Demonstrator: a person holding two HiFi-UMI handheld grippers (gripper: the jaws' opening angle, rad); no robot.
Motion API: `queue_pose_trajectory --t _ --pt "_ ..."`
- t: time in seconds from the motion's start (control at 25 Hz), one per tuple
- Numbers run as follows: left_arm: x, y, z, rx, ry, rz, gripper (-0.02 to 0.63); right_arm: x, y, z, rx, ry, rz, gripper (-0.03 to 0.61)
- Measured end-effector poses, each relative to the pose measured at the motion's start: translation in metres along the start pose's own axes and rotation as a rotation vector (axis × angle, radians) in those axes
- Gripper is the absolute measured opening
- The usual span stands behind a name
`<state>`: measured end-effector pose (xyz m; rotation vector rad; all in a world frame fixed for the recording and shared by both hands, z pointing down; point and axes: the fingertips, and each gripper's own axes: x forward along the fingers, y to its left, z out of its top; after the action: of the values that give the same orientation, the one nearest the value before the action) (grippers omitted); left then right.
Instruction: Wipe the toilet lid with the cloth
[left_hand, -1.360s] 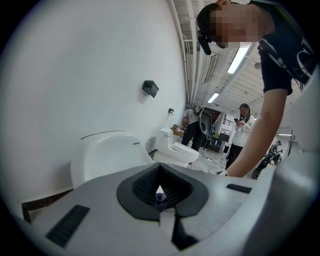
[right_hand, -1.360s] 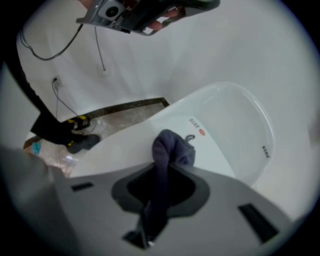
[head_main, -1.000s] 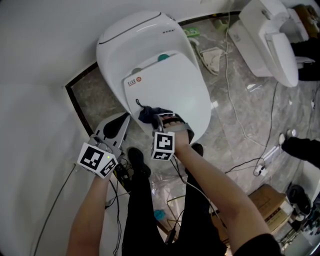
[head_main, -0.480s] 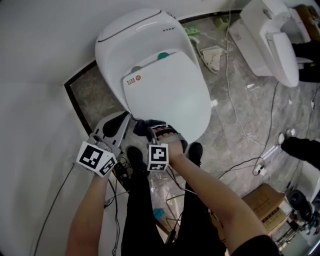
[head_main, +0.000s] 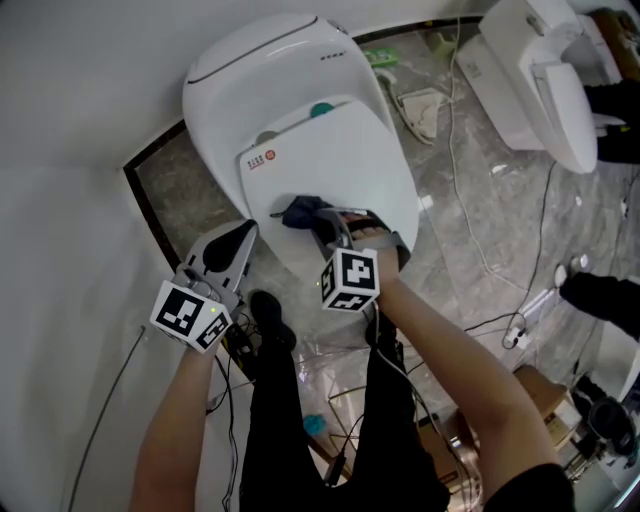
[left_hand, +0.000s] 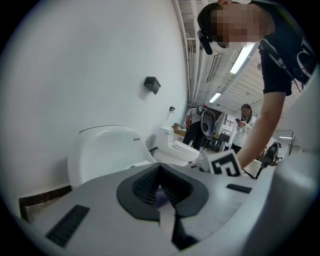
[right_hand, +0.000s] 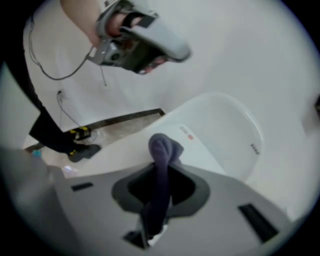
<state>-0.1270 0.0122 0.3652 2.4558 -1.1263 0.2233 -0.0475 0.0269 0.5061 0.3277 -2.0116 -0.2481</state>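
The white toilet lid (head_main: 345, 160) lies closed, with a red and white label near its hinge end. A dark blue cloth (head_main: 303, 212) rests bunched on the near part of the lid, and my right gripper (head_main: 325, 224) is shut on it. In the right gripper view the cloth (right_hand: 161, 150) sticks out between the jaws above the lid (right_hand: 205, 150). My left gripper (head_main: 228, 250) hangs left of the bowl over the floor, jaws together with nothing between them. It faces the toilet (left_hand: 107, 145).
A curved white wall (head_main: 70, 180) stands close on the left. A second toilet (head_main: 540, 80) stands at the upper right. Cables (head_main: 470, 200) trail over the marble floor, with a cardboard box (head_main: 540, 395) at the lower right. People stand in the background (left_hand: 200, 125).
My right gripper drew the cloth down to the lid's near left edge, then pushed it back up onto the lid. The left gripper has hardly moved.
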Motion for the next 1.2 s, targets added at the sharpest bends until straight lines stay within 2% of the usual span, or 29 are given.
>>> queue_pose_trajectory --t 0.24,0.36,0.52,0.68,0.84,1.2 --pt "0.005 0.000 0.000 -0.001 0.006 -0.001 0.014 -0.003 -0.132 -0.087 0.097 0.161 -0.175 0.067" --pt "0.006 0.001 0.003 0.013 0.011 -0.002 0.014 0.001 -0.169 -0.119 0.145 0.222 -0.212 0.067" --pt "0.009 0.007 0.004 0.011 0.008 0.007 0.014 0.011 -0.200 -0.128 0.155 0.244 -0.232 0.069" --pt "0.008 0.010 0.002 0.002 0.015 0.014 0.014 0.031 -0.209 -0.118 0.161 0.220 -0.205 0.068" --pt "0.005 0.013 0.002 -0.011 0.020 0.022 0.014 0.047 -0.206 -0.119 0.120 0.239 -0.167 0.069" --pt "0.009 0.022 0.005 -0.028 0.018 0.027 0.014 0.052 -0.172 -0.115 0.075 0.246 -0.114 0.069"
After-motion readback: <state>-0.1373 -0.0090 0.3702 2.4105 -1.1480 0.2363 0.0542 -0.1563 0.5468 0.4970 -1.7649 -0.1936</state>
